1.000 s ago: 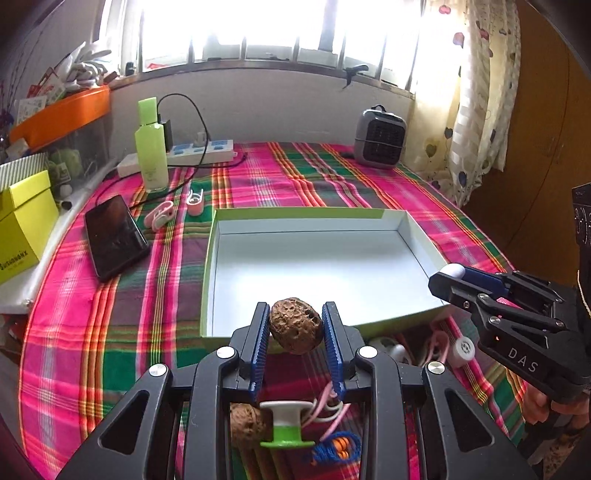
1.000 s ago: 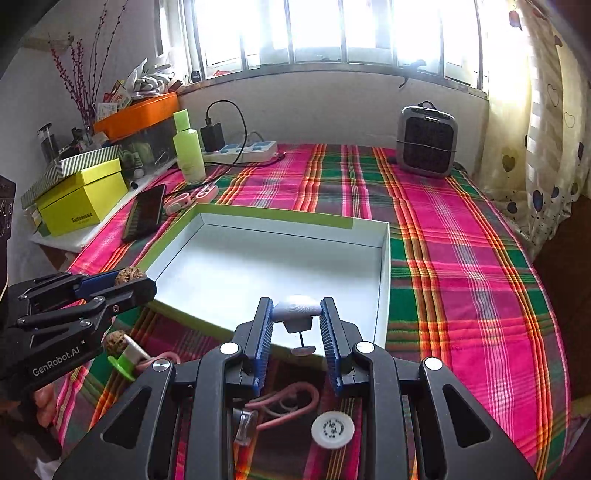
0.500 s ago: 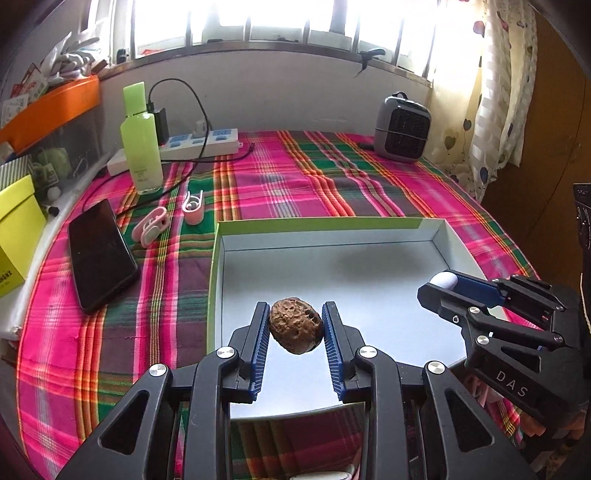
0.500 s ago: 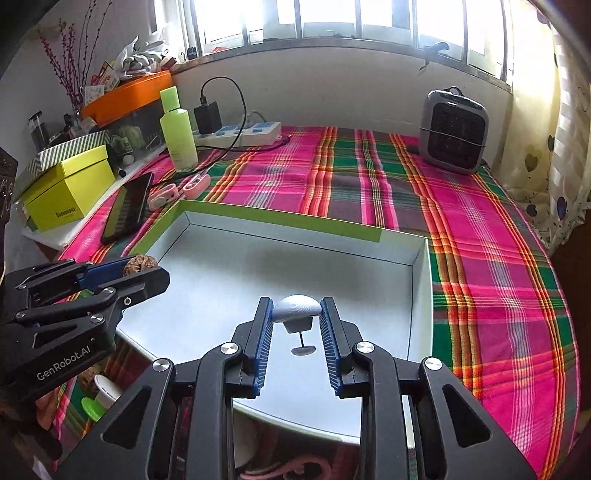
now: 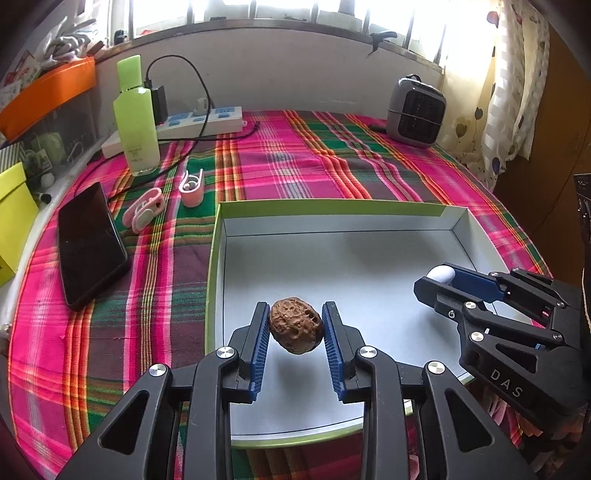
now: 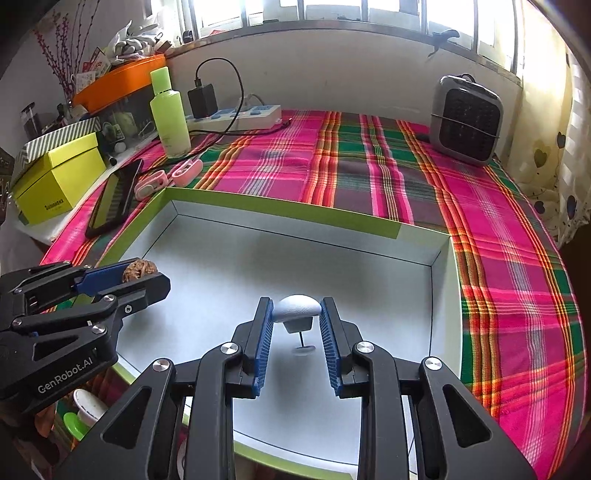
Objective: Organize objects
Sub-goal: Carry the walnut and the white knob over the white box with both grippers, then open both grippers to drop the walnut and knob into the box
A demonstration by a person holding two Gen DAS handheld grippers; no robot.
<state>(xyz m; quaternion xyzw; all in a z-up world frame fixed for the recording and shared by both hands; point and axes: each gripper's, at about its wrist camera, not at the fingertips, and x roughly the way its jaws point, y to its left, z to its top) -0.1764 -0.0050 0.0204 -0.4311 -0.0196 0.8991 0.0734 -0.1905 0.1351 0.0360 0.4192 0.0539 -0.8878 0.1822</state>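
The left gripper clenches a wrinkled brown walnut between ribbed blue pads. The right gripper pinches a smooth white mushroom-shaped plastic knob over the shallow white, green-rimmed cardboard tray.

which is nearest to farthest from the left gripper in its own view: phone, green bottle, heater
1. phone, on the cloth to the left gripper's left
2. green bottle, standing farther back on the left
3. heater, far right by the wall

Daylight enters through the window, which is blown out to white glare. The tray floor carries soft shadows. Focus is sharp; fisheye bending and dark vignetting mark the edges.
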